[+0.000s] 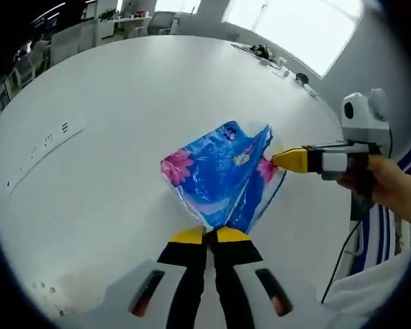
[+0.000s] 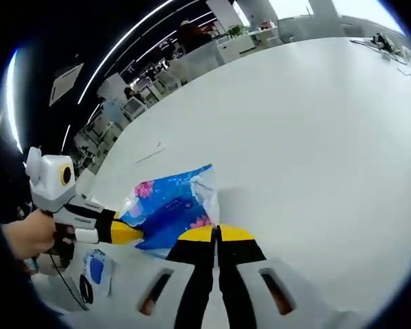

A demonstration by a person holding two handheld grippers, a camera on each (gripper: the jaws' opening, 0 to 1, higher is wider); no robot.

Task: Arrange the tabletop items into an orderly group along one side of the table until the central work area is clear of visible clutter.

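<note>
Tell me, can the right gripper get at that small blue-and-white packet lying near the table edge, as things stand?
Probably not yet. The right gripper is shut on the blue floral bag, which the left gripper also pinches. The small packet lies uncovered beyond the left gripper, so the bag must be released first.

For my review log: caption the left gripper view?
Both hand-held grippers, left and right, pinch a blue floral packet above the white table.

Your way is open across the wide white table (image 1: 123, 123) ahead. Small clutter (image 1: 270, 55) sits at its far edge.
</note>
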